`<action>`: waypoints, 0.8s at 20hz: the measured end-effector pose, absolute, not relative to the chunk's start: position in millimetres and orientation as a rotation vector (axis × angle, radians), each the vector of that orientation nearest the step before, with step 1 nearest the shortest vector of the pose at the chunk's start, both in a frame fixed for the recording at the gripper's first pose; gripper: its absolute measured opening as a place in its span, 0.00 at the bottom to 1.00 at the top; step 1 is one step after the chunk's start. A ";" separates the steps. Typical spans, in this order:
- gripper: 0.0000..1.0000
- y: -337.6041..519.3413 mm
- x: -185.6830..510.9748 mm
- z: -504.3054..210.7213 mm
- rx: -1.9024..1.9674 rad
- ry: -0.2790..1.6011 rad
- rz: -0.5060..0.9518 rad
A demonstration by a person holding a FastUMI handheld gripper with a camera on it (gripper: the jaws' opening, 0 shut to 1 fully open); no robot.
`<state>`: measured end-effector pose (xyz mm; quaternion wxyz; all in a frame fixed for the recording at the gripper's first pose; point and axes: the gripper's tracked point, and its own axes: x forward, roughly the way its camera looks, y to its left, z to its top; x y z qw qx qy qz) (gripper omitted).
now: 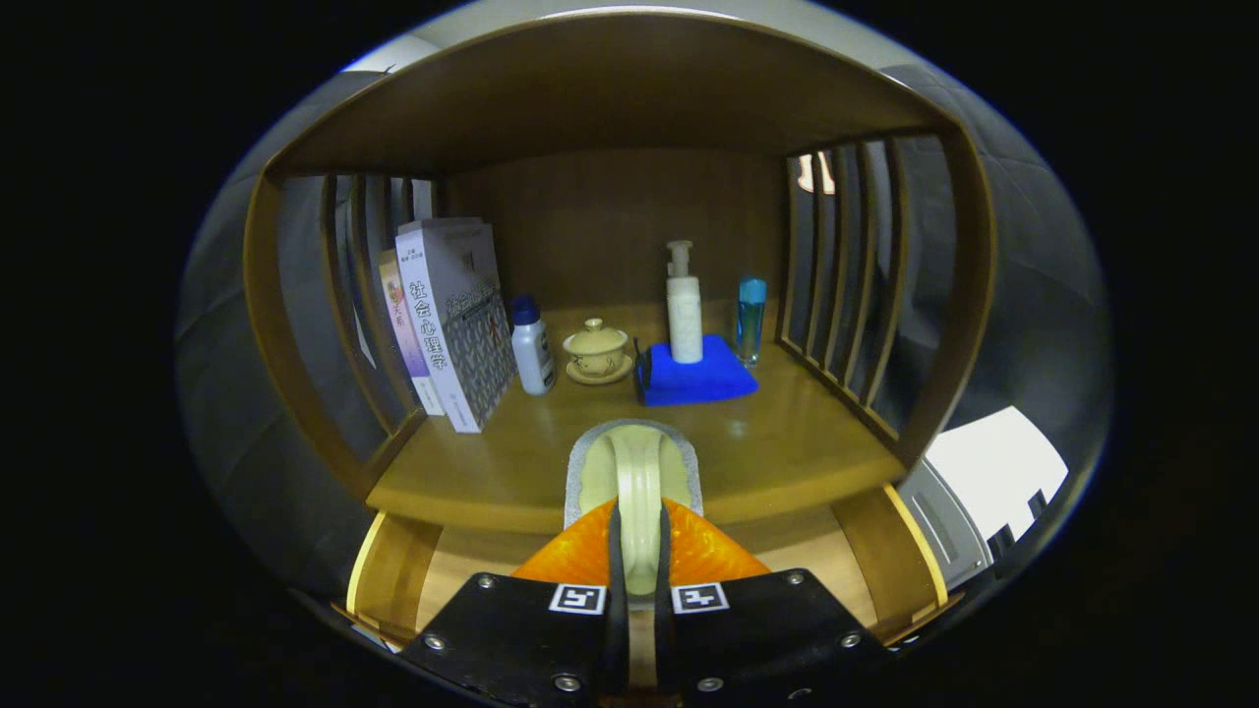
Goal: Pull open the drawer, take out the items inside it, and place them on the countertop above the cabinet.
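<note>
Gripper (639,580) fingers are pinched tight on a smooth cream-coloured brush handle (637,492) with a grey bristly rim, hanging over the glossy wooden countertop (787,452). Open wooden drawer (472,560) sits below. Handle's lower end hides between the fingers, so can't make out its full shape.

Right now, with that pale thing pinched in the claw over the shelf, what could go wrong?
The gripper is shut on the pale item, holding only its thin raised edge, so it might slip or tip when set down. The countertop ahead is crowded: the lidded cup, the white bottle and the pump bottle on the blue cloth could be knocked over if it goes too deep. The drawer below is open, so a drop could land back inside.
</note>
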<state>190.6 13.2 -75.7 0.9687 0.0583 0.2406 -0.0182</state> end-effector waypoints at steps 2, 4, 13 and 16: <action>0.10 13.5 216.9 -79.9 0.059 0.494 -0.019; 0.11 11.3 236.3 -87.4 -0.019 0.512 -0.015; 0.16 18.6 284.4 -106.3 0.042 0.547 0.019; 0.20 15.8 295.4 -109.7 0.070 0.544 0.015</action>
